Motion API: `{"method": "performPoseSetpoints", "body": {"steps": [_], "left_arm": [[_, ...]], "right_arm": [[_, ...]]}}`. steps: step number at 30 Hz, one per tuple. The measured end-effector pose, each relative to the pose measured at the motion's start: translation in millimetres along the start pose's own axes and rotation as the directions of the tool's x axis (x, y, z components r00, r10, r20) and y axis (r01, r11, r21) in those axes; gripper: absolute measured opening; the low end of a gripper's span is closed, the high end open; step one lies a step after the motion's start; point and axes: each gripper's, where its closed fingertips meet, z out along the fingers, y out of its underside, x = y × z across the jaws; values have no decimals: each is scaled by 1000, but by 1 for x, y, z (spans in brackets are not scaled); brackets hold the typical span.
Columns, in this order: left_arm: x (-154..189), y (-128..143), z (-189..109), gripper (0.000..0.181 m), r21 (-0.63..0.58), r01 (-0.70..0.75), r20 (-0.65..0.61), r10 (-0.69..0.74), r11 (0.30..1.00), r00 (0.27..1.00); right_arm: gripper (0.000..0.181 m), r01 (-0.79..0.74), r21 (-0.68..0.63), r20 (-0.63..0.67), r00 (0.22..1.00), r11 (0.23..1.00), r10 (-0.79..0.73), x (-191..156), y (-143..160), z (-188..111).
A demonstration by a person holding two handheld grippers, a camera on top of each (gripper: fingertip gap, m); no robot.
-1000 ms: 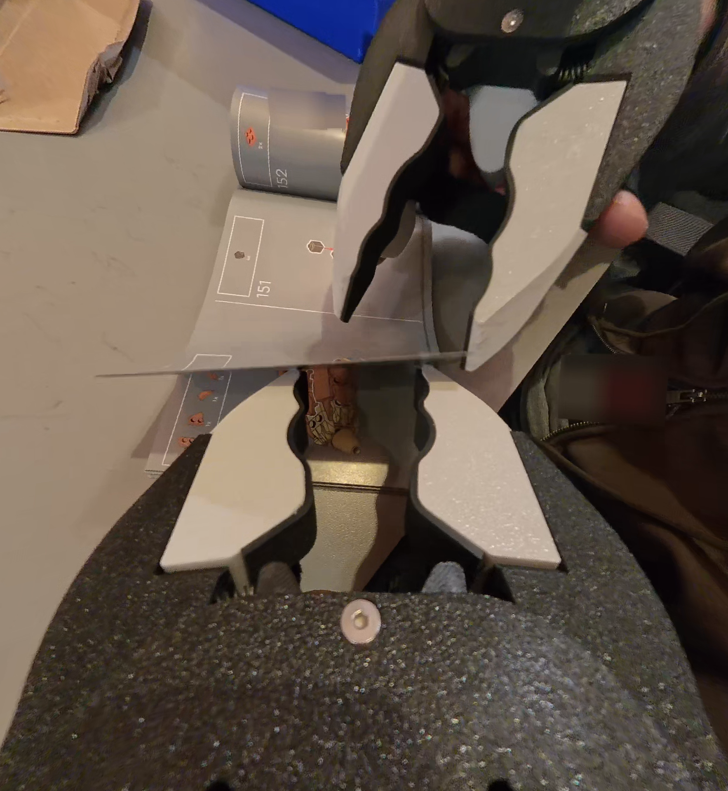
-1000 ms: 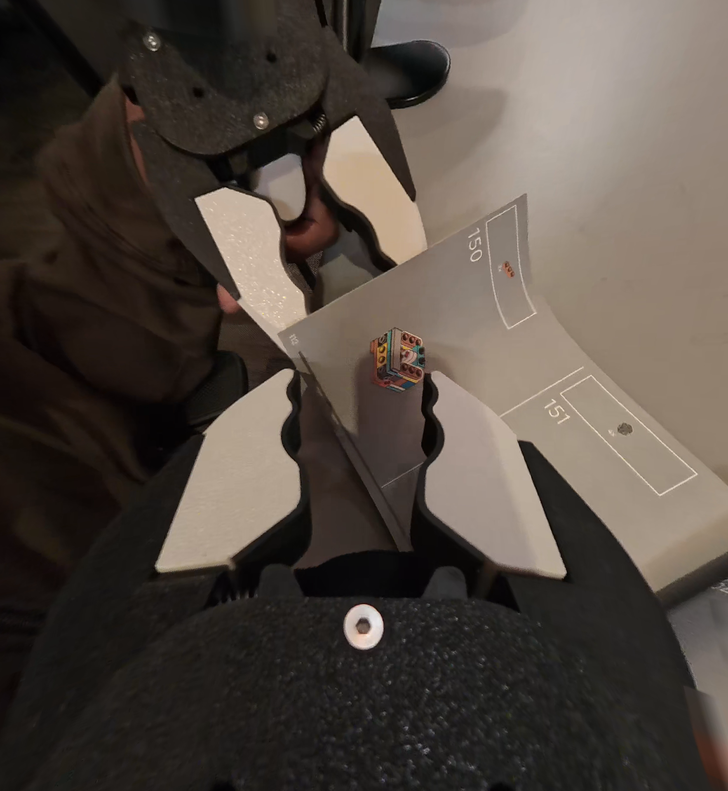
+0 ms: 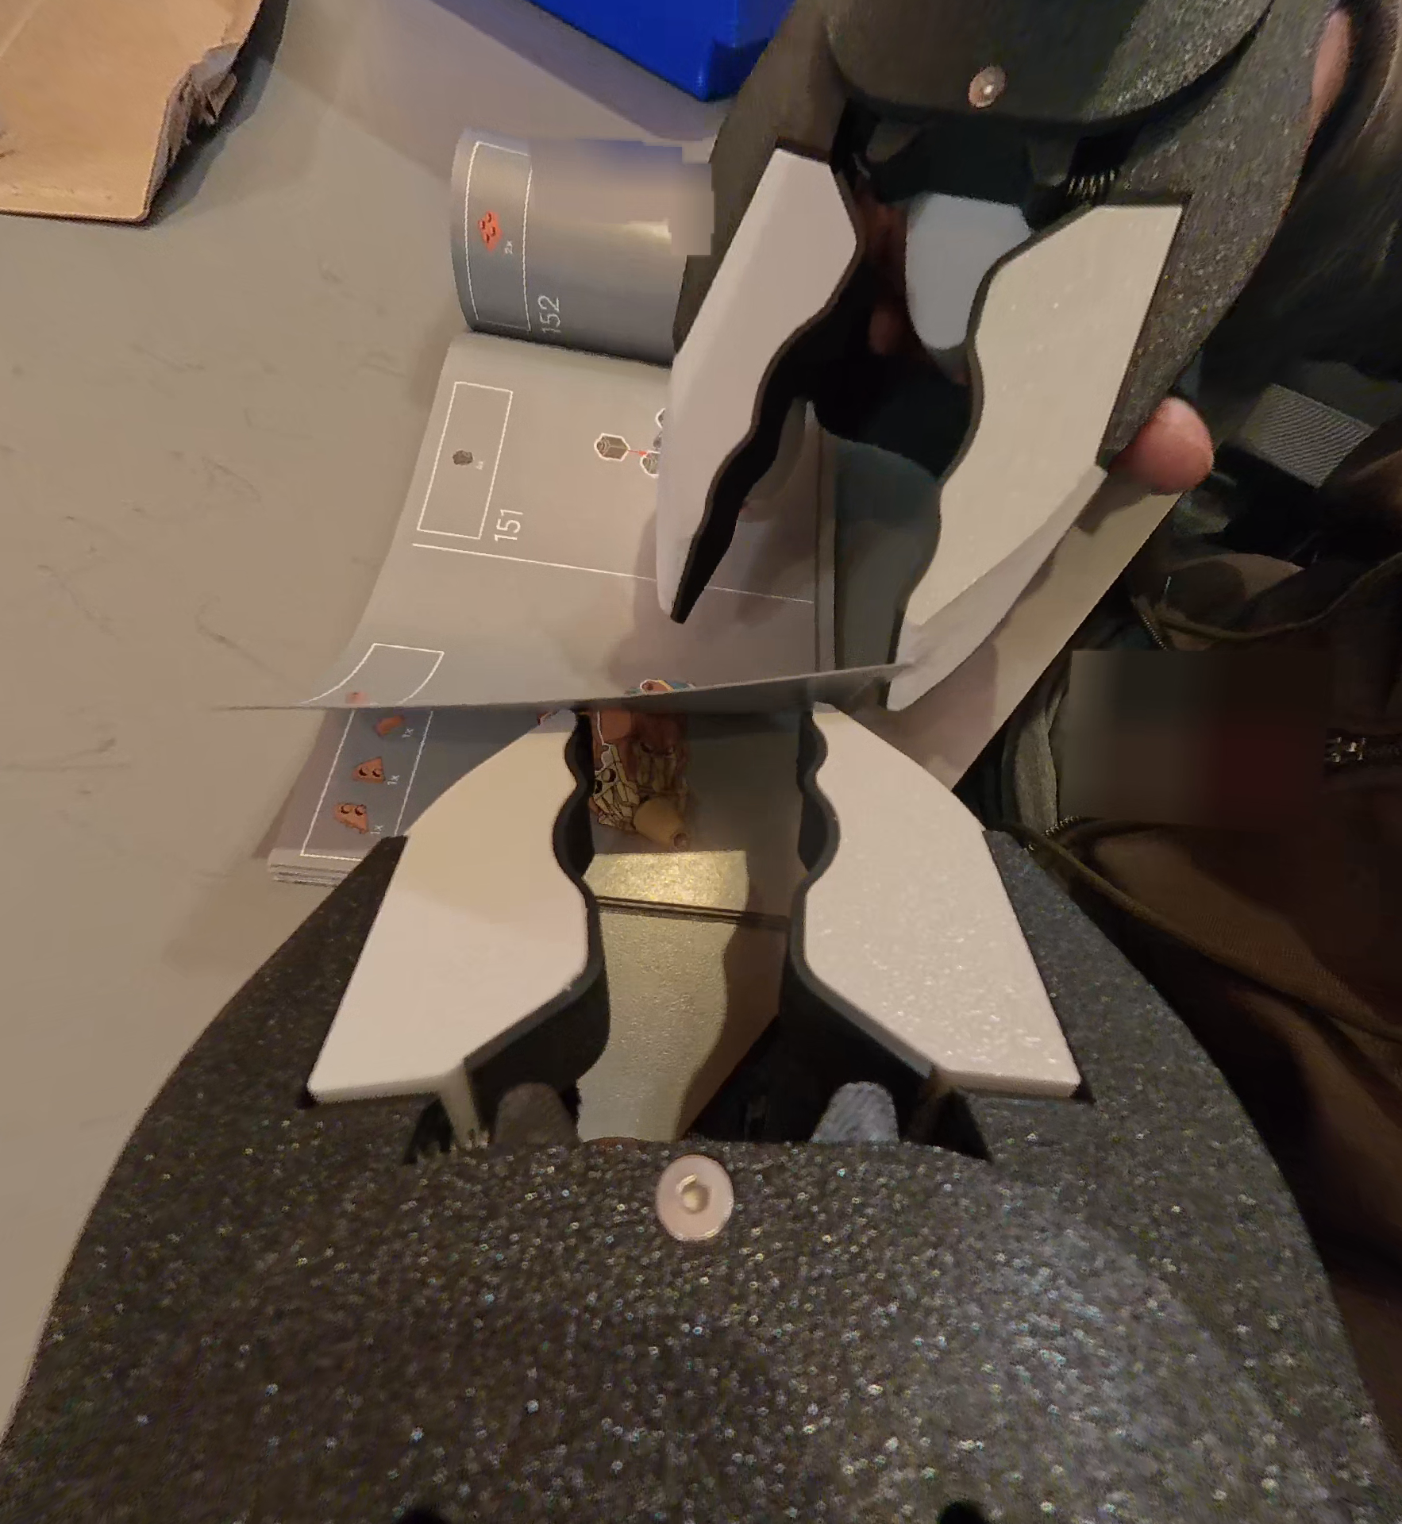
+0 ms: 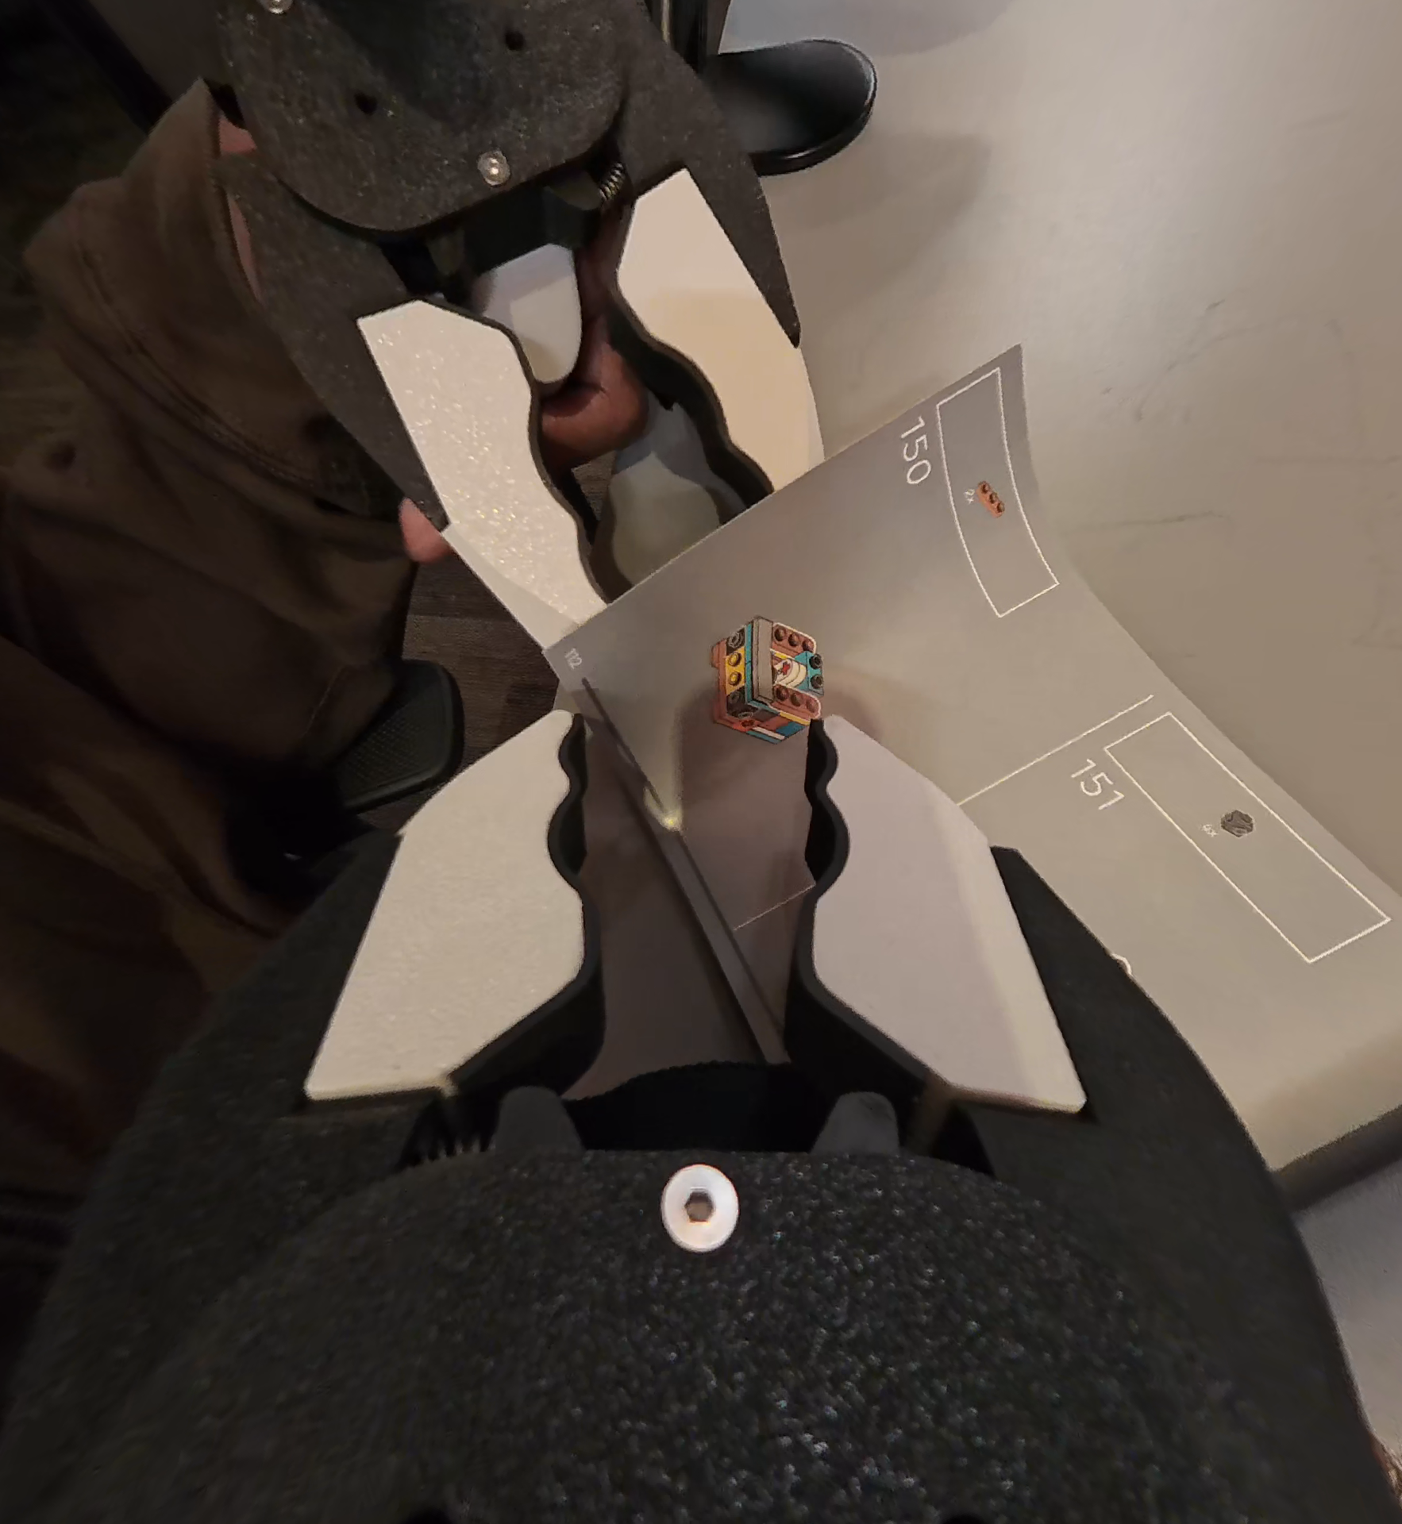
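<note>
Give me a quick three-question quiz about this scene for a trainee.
1. True or false: the right gripper is shut tight on the lifted page.
2. The box beyond the booklet is: A red, B blue, C green?
3. Fill in: the torn carton at the table's far left is made of ____.
Key: 1 false, its fingers stand apart around the page edge; 2 B; 3 cardboard.

Wrist views close, facing each other; both share lifted page (image 3: 566, 594).
</note>
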Motion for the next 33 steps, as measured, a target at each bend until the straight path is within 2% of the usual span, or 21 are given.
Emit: {"method": "performPoseSetpoints", "body": {"steps": [8,12,15,18,25,33], "left_arm": [[-1,0,-1,48,16,1,-7,-1,1000,1000],[-3,0,-1,47,13,6,4,-6,1000,1000],[-6,0,0,46,1,15,23,-16,1000,1000],[-10,0,1,46,-10,25,47,-25,1000,999],[-11,-1,2,46,-15,22,63,-21,1000,998],[-13,-2,3,46,-15,16,74,-15,1000,997]], "right_arm": [[51,176,59,-89,981,983,-170,-3,-5,3],[51,322,14,-208,927,947,-312,5,3,6],[47,388,29,-253,894,921,-369,10,-2,4],[46,398,34,-260,889,917,-376,17,-3,2],[45,322,101,-196,934,941,-298,19,-6,-4],[44,377,93,-246,906,922,-345,17,-8,-4]]}}
